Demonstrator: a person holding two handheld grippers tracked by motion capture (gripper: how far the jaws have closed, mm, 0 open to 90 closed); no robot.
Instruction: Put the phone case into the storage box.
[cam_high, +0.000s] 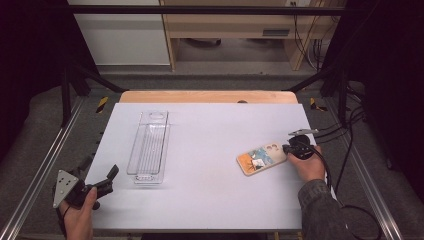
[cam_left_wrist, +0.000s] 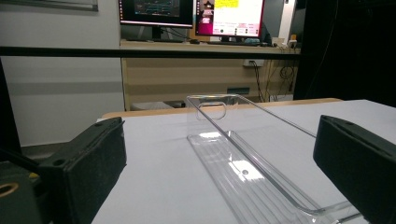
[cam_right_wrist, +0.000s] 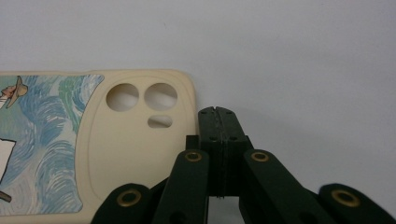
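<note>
A phone case (cam_high: 260, 159) with a painted blue-and-orange picture lies flat on the right part of the white table (cam_high: 210, 190). Its cream camera end (cam_right_wrist: 121, 154) faces my right gripper (cam_high: 286, 148). That gripper is shut, with its jaws pressed together and nothing between them, and its tip (cam_right_wrist: 217, 112) sits just beside the case's edge. A clear plastic tray (cam_high: 149, 147) lies lengthwise on the left part of the table. My left gripper (cam_high: 98, 171) rests open at the table's near left corner. Its jaws (cam_left_wrist: 222, 128) stand wide apart, pointing along the tray (cam_left_wrist: 243, 154).
Metal frame rails (cam_high: 45, 165) run along both sides of the table. Black cables (cam_high: 345, 150) trail on the right. A wooden desk (cam_high: 240, 25) stands beyond the far edge, with monitors (cam_left_wrist: 196, 14) on it in the left gripper view.
</note>
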